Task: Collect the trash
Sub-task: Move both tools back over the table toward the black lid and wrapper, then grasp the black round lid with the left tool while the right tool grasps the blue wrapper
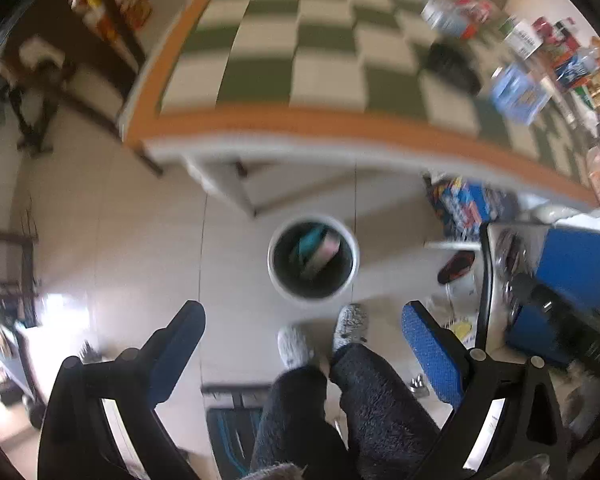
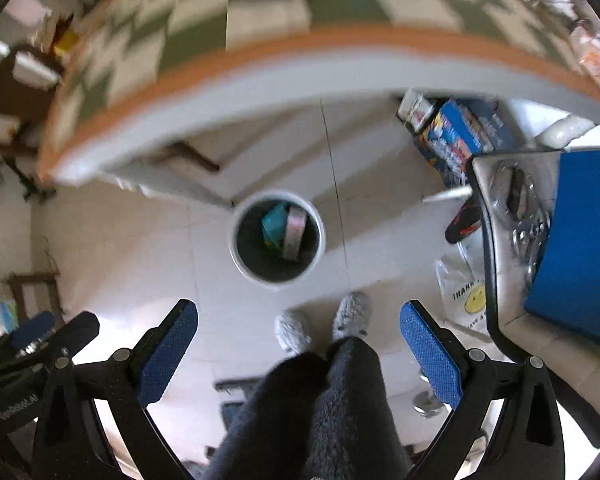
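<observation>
A white round trash bin stands on the floor below the table edge, holding a teal item and a pink item. It also shows in the right wrist view with the teal item and pink item inside. My left gripper is open and empty, held high above the floor, nearer to me than the bin. My right gripper is open and empty at the same height. Packets and boxes lie on the checkered table.
The table's orange-edged rim curves across both views. The person's legs and grey slippers stand just before the bin. A chair with a blue pad, boxes under the table and a plastic bag are at right.
</observation>
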`<state>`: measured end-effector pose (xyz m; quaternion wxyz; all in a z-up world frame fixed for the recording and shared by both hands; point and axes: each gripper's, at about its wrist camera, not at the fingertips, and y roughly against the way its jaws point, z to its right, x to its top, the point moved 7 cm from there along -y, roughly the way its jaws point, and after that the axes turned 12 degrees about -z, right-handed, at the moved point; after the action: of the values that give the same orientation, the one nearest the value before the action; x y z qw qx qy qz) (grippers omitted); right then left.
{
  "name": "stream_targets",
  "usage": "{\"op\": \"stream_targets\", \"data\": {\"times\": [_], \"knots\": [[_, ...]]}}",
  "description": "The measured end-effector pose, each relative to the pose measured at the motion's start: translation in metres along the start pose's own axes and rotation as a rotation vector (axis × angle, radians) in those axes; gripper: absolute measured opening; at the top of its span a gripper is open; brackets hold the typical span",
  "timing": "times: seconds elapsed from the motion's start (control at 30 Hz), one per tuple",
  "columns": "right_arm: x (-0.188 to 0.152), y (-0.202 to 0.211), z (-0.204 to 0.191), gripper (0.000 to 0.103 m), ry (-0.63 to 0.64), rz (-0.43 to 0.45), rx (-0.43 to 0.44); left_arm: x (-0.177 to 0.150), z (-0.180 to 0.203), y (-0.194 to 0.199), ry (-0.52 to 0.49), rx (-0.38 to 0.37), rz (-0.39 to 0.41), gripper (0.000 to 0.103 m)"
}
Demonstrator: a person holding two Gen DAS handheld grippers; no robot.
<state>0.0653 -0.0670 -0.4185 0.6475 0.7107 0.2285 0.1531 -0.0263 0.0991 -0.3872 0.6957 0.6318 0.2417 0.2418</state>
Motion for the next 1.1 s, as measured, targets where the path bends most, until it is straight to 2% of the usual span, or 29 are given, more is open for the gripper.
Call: {"op": "stream_targets", "data": {"times": [0.1, 0.2, 0.27, 0.37, 0.5, 0.6, 0.63, 0.67, 0.7, 0.73, 0.77, 0.8, 0.83, 0.87, 0.9, 0.93, 0.97, 1.07, 1.1], "knots": [[0.032, 0.051, 0.016, 0.102, -0.046, 0.088, 0.003, 0.039, 0.014, 0.025, -0.017, 0.055, 0.067, 0.1], [0.077, 0.089, 0.045, 0.102, -0.106, 0.152, 0.002, 0.076, 0.022, 0.034, -0.001, 0.074, 0.08, 0.1], [0.11, 0.098, 0.062, 0.102, -0.128, 0.169, -0.003, 0.097, 0.027, 0.032, 0.009, 0.09, 0.072, 0.1], [0.166, 0.097, 0.078, 0.102, -0.142, 0.174, -0.015, 0.133, 0.042, 0.024, 0.036, 0.099, 0.041, 0.1], [0.237, 0.071, 0.088, 0.102, -0.135, 0.131, -0.01, 0.178, 0.069, 0.004, 0.072, 0.048, -0.03, 0.1], [0.269, 0.043, 0.089, 0.102, -0.131, 0.084, 0.019, 0.206, 0.09, -0.013, 0.073, 0.004, -0.076, 0.1], [0.279, 0.034, 0.088, 0.101, -0.128, 0.067, 0.024, 0.212, 0.095, -0.017, 0.07, -0.006, -0.086, 0.094], [0.285, 0.026, 0.086, 0.094, -0.121, 0.053, 0.029, 0.222, 0.102, -0.024, 0.067, -0.02, -0.098, 0.089], [0.29, 0.021, 0.084, 0.088, -0.113, 0.043, 0.035, 0.23, 0.108, -0.032, 0.063, -0.031, -0.113, 0.079], [0.295, 0.016, 0.084, 0.074, -0.106, 0.035, 0.034, 0.234, 0.113, -0.036, 0.061, -0.041, -0.123, 0.073], [0.298, 0.013, 0.084, 0.065, -0.101, 0.03, 0.033, 0.241, 0.118, -0.043, 0.06, -0.055, -0.134, 0.072], [0.303, 0.012, 0.085, 0.063, -0.095, 0.033, 0.036, 0.244, 0.121, -0.047, 0.058, -0.063, -0.141, 0.062], [0.305, 0.012, 0.086, 0.056, -0.09, 0.037, 0.035, 0.248, 0.125, -0.053, 0.051, -0.064, -0.152, 0.05], [0.307, 0.013, 0.087, 0.048, -0.08, 0.038, 0.035, 0.251, 0.129, -0.058, 0.043, -0.062, -0.166, 0.042], [0.308, 0.013, 0.089, 0.047, -0.074, 0.037, 0.037, 0.252, 0.131, -0.059, 0.039, -0.051, -0.16, 0.039], [0.309, 0.014, 0.092, 0.044, -0.071, 0.036, 0.041, 0.255, 0.134, -0.057, 0.026, -0.06, -0.15, 0.024], [0.31, 0.015, 0.095, 0.042, -0.069, 0.034, 0.043, 0.255, 0.137, -0.057, 0.018, -0.062, -0.15, 0.024], [0.312, 0.019, 0.104, 0.038, -0.067, 0.033, 0.05, 0.256, 0.137, -0.05, 0.016, -0.061, -0.131, 0.014], [0.313, 0.021, 0.106, 0.038, -0.065, 0.033, 0.052, 0.255, 0.135, -0.047, 0.021, -0.061, -0.122, 0.003]]}}
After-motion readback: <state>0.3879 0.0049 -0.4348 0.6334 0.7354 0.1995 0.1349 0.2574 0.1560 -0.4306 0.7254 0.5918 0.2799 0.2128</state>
